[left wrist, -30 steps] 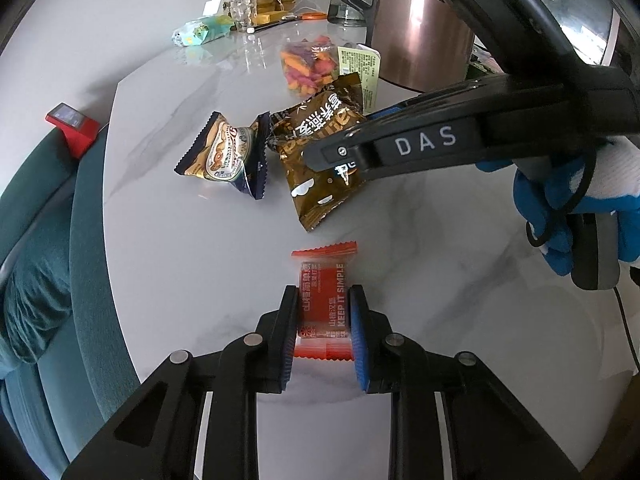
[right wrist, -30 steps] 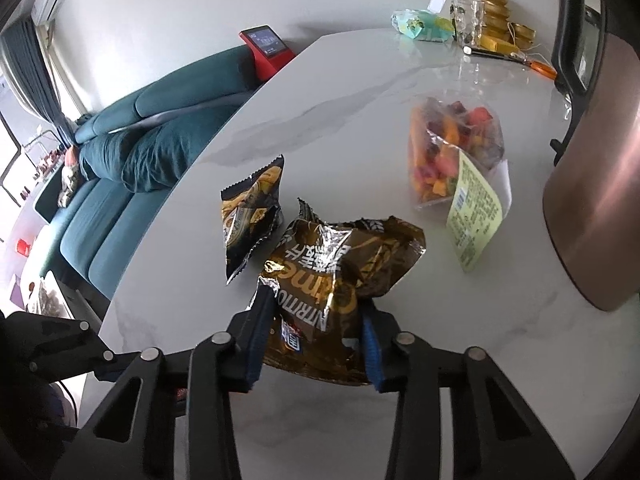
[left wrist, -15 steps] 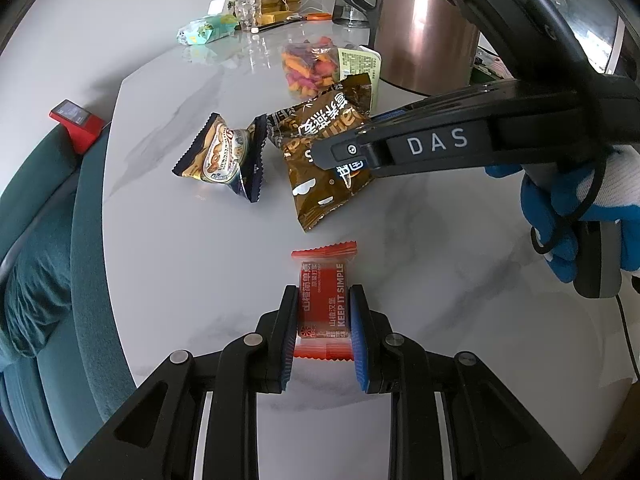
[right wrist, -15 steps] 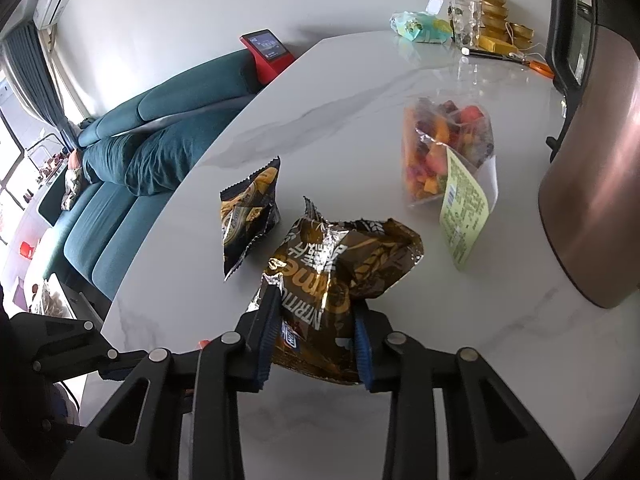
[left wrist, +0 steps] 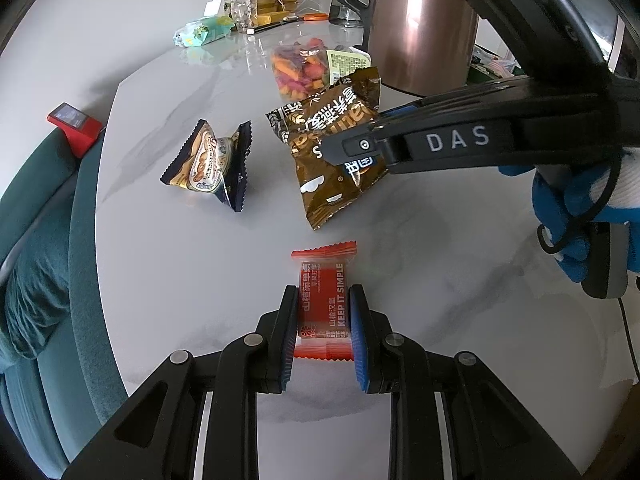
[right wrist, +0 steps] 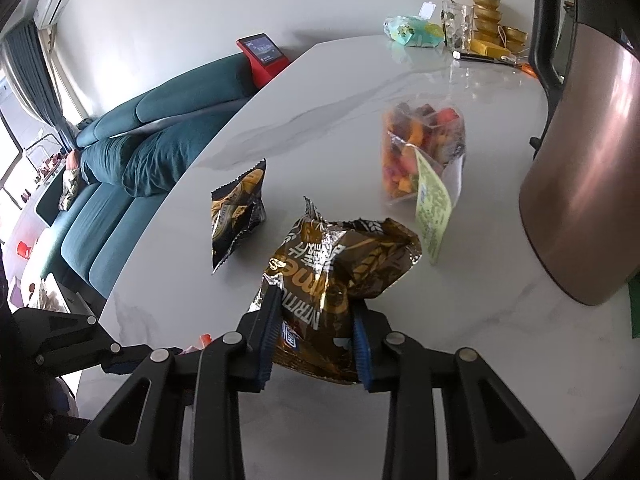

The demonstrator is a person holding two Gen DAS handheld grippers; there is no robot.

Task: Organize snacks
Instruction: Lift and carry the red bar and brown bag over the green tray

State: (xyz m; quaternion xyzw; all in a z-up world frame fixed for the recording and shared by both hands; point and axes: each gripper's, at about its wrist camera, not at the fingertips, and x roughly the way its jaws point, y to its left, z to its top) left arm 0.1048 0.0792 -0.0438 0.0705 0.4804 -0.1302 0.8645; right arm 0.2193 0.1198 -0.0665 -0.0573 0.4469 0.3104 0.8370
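On the near table (left wrist: 460, 300), both grippers are clamped on snacks, left gripper (left wrist: 323, 330) on red packet (left wrist: 324, 292), right gripper (right wrist: 316, 344) on brown bag (right wrist: 340, 280), leaving two loose packs unsorted.

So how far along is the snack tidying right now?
Nothing looks sorted yet. In hand: the left gripper is clamped on the red snack bar, and the right gripper grips the brown foil bag. Still loose on the table: the dark peanut packet and the clear bag of colourful snacks.
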